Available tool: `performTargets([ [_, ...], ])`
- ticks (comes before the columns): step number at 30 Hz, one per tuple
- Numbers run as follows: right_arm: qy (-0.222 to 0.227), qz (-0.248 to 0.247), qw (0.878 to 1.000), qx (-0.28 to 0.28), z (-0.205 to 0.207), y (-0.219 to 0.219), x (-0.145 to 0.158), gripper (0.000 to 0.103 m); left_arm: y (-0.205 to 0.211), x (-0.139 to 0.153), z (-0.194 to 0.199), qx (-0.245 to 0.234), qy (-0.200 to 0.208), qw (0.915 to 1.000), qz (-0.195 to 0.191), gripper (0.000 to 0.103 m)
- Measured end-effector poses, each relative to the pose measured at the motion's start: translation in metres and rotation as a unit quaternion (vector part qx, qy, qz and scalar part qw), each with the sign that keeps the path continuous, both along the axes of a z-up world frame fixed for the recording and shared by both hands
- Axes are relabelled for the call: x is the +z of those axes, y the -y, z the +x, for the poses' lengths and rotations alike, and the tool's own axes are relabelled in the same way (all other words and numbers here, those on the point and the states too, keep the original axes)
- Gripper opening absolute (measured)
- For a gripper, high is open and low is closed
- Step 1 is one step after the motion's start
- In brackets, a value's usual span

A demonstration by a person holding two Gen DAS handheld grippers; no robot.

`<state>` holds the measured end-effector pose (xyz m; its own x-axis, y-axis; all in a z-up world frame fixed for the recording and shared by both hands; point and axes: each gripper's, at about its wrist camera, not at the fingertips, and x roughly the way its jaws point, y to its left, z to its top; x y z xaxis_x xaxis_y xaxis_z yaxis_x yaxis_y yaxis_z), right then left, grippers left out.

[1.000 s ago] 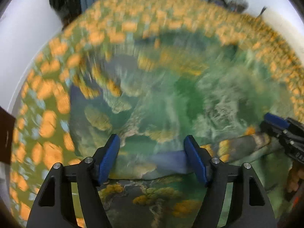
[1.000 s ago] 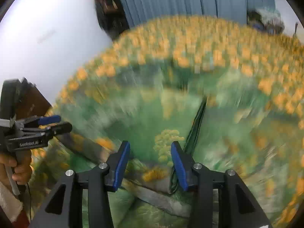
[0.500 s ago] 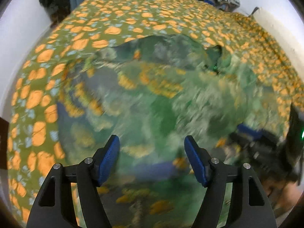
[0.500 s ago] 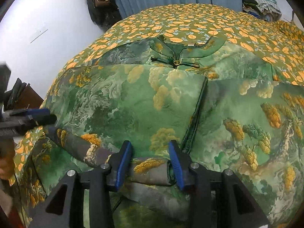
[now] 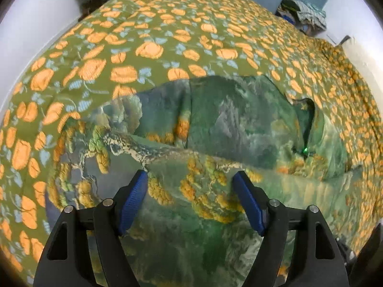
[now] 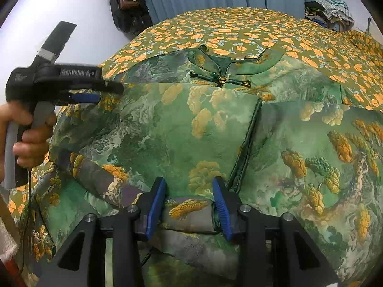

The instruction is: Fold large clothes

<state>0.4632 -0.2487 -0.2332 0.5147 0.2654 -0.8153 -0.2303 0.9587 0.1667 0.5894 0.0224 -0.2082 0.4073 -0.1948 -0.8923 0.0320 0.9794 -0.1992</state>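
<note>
Bedspread (image 6: pixel 239 31) holds the green robe (image 6: pixel 167 129); left gripper (image 5: pixel 191 191) opening, empty, right gripper (image 6: pixel 189 201) pinching the sleeve (image 6: pixel 186 211). I'd lay it flat.

Garments being folded: 1, green landscape-print garment (image 6: pixel 172 129), centre of frame.
Bedspreads: 1, orange-flowered bedspread (image 5: pixel 167 35), upper frame.
Grippers: 2, left gripper (image 5: pixel 191 199), right gripper (image 6: pixel 189 203).
Hands: 1, hand (image 6: pixel 28 138), left edge.
Clothes piles: 1, clothes pile (image 6: pixel 330 9), upper right.

Open bedspread (image 6: pixel 239 31) beyond the garment (image 6: pixel 167 129) — clothes heap (image 6: pixel 330 12) at far corner.
</note>
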Motion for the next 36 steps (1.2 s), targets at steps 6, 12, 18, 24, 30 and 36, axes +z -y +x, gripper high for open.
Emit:
performTargets([
  [6,0.002,0.002,1.000,-0.001,-0.001,0.000,0.000,0.040,0.007,-0.014,-0.032,-0.046,0.022,0.9974,0.051,0.077],
  [12,0.002,-0.002,1.000,-0.003,-0.001,-0.001,0.000,0.040,-0.002,-0.002,-0.083,-0.087,0.019,0.9952,0.040,0.078],
  [18,0.002,-0.022,1.000,-0.005,-0.004,-0.005,0.005,0.041,-0.011,0.003,-0.131,-0.106,0.008,0.9931,0.050,0.079],
  [24,0.022,-0.018,0.999,-0.027,-0.033,0.006,0.040,0.058,-0.024,0.029,-0.180,-0.104,0.014,0.9941,0.027,0.081],
  [30,0.044,-0.025,0.998,-0.039,-0.090,0.037,0.062,0.068,-0.045,0.057,-0.232,-0.087,0.039,0.9955,0.007,0.085],
  [36,0.054,-0.035,0.997,-0.048,-0.145,0.076,0.083,0.069,-0.070,0.066,-0.273,-0.065,0.048,0.9961,0.033,0.088],
])
